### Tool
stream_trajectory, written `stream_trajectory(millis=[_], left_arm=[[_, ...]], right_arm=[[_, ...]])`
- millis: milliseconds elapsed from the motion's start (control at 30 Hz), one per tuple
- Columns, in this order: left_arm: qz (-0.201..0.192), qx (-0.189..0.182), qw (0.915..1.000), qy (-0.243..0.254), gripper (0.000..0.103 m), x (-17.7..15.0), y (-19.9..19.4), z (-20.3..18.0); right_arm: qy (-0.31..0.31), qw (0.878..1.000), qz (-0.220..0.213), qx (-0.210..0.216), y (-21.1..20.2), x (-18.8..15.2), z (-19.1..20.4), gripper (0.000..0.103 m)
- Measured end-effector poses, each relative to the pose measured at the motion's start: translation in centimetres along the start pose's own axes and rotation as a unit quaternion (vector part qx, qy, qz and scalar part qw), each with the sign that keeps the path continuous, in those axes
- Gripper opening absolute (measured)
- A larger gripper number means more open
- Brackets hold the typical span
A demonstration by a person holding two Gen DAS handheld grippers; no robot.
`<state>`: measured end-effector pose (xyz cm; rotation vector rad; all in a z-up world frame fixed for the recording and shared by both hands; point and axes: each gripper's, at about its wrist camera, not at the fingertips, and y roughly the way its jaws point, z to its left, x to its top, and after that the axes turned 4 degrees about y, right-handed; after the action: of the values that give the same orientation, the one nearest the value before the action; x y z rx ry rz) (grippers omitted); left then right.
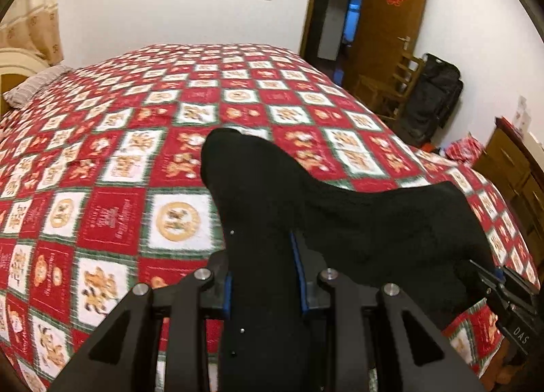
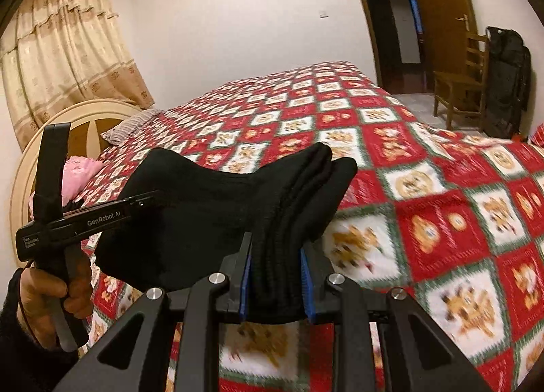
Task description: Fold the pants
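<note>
Both wrist cameras look close along their grippers, angled down across the shared bed point(image 1: 102, 208) toward the doorway point(image 2: 391, 35).

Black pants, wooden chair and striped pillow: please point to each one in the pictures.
black pants point(image 2: 210, 208), right wrist view, on the cloth hanging between both grippers.
wooden chair point(image 2: 459, 86), right wrist view, on its seat.
striped pillow point(image 1: 34, 86), left wrist view, on its top.

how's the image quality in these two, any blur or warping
Left wrist view: bedspread pattern is motion-smeared, the door frame bows from fisheye, and the black pants show almost no detail. Right wrist view: the near bedspread is blurred, while the pants' folds read slightly better under warm light.
</note>
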<state>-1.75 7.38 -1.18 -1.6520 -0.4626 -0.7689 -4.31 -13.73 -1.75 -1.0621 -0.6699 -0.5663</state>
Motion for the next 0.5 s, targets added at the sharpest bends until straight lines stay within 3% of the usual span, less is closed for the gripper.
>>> stream_trajectory(millis=[267, 500], left_arm=[[-0.012, 0.045, 0.9987, -0.022, 0.028, 0.8, -0.1, 3.4], [-0.011, 0.050, 0.9978, -0.041, 0.028, 1.1, 0.3, 5.2]], right_arm=[[-0.028, 0.999, 0.000, 0.023, 2.6, 1.9, 3.0, 0.025], [-0.039, 0.999, 0.005, 0.029, 4.1, 2.8, 4.3, 0.025]])
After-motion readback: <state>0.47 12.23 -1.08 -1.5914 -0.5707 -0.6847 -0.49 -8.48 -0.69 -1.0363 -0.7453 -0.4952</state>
